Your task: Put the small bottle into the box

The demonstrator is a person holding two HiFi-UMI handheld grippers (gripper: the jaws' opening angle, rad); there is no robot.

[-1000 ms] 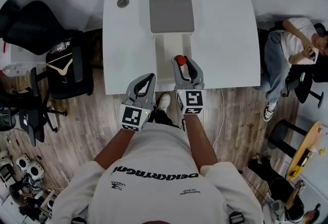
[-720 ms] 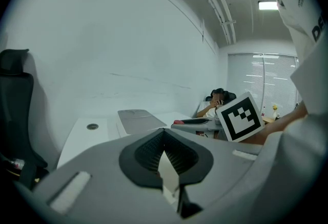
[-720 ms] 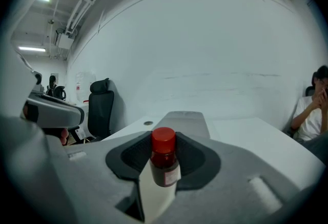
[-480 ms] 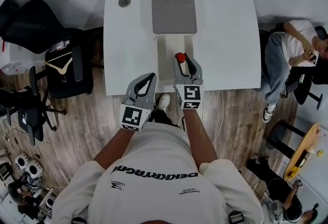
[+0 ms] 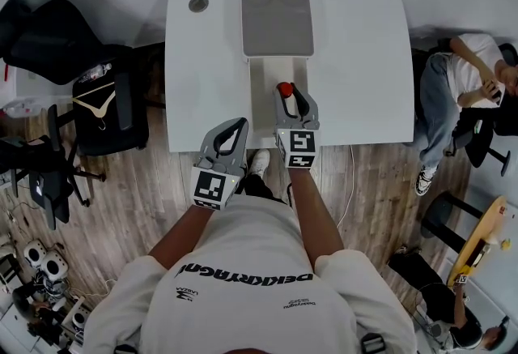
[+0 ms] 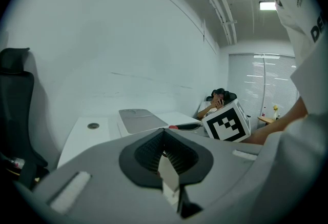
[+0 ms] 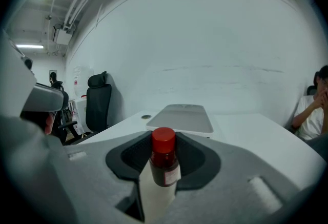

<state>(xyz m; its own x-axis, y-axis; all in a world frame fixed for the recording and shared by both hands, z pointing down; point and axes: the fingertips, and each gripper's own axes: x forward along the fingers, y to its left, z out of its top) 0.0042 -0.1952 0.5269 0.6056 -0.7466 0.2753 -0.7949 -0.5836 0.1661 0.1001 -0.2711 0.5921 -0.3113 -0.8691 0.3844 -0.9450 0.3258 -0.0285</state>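
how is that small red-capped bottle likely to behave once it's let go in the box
Probably rigid: the small bottle shows no dent between the right gripper's pads. It is tall and narrow, so stood upright in the box it may tip; on its side the round body could roll. It looks light, though that is a guess.

White worktop [image 5: 356,61] standing on wooden floor [image 5: 380,182], round grommet [image 5: 198,3] lying at its far left, black chair [image 5: 101,113] standing left, person [image 5: 461,77] sitting right.
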